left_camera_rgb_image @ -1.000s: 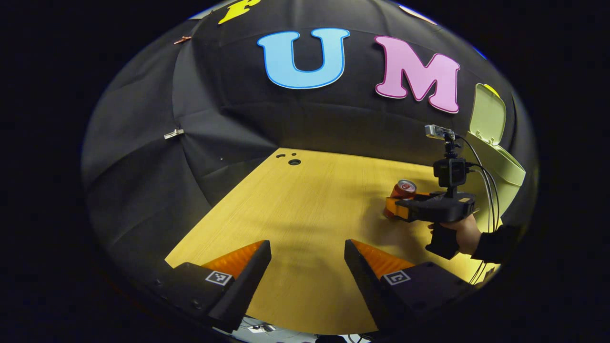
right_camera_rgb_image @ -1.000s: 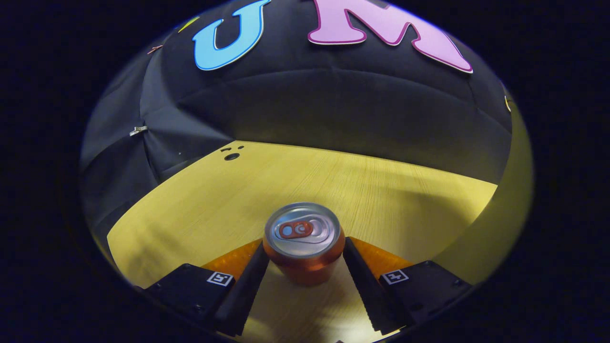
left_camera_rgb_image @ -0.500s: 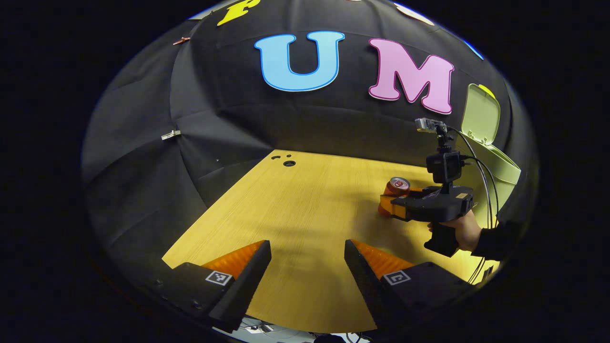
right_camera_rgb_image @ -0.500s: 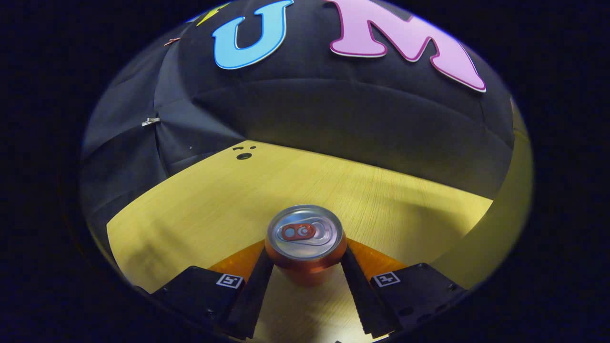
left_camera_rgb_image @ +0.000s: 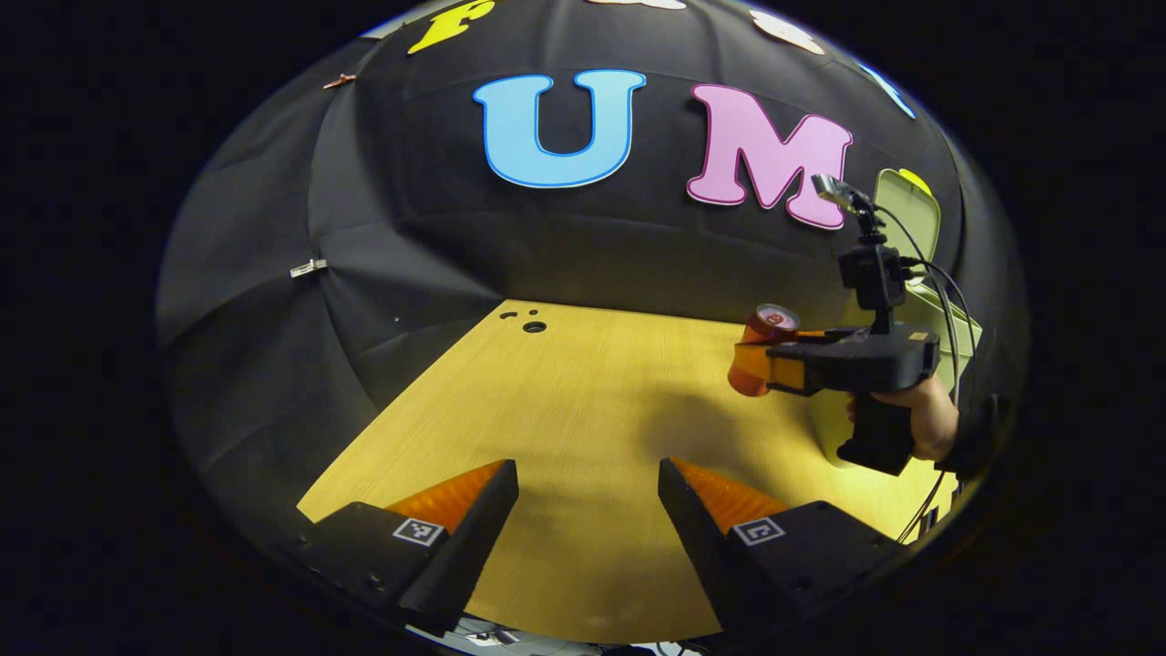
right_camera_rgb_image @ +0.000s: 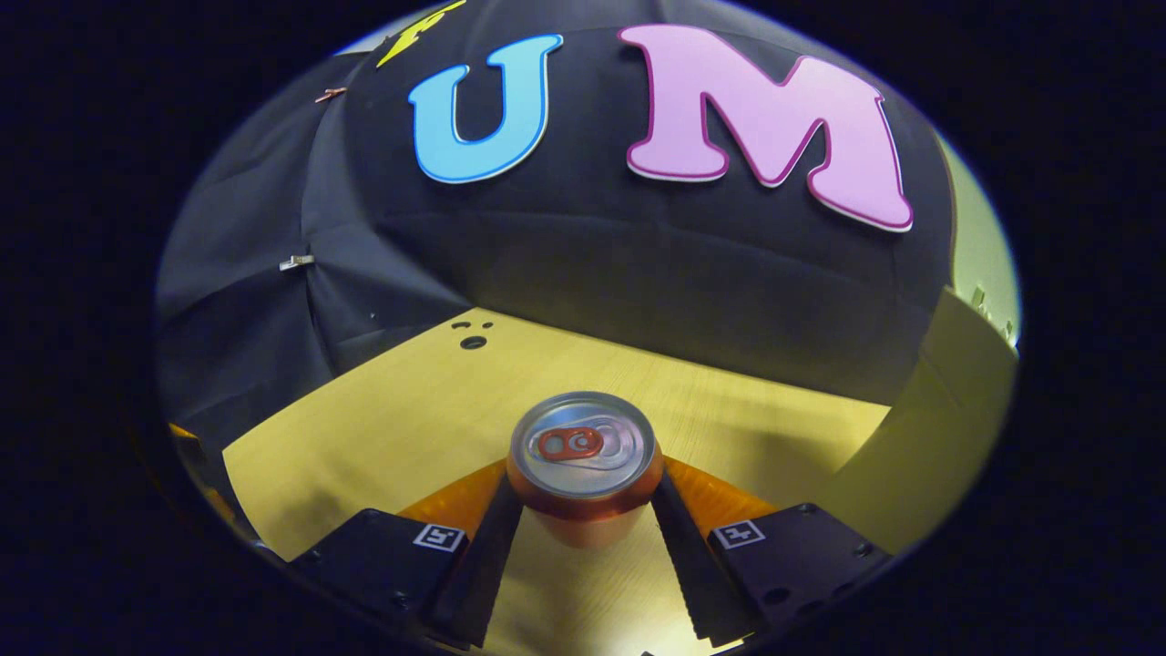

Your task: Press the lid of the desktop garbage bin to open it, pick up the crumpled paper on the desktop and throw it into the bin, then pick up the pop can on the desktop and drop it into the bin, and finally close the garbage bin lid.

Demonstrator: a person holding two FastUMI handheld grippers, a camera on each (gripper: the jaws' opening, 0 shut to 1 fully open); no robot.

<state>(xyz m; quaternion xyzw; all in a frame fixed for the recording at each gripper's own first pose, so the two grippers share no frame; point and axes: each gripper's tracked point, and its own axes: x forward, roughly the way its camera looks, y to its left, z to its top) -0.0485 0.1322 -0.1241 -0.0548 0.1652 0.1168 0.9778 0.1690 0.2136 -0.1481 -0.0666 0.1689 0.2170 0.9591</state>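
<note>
- The right tool (right_camera_rgb_image: 588,510) is gripping the can (right_camera_rgb_image: 583,460) between both fingers; the can is sitting upright, lifted clear of the tabletop (right_camera_rgb_image: 401,410)
- The bin (right_camera_rgb_image: 938,410) is standing just to this tool's right, lid (left_camera_rgb_image: 897,205) raised
- The left tool (left_camera_rgb_image: 588,510) is hanging wide apart over the tabletop, holding nothing; the can is well ahead to its right

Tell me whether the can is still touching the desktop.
Apart. The left gripper view shows the can held in the right gripper, clear above the desktop.
</note>
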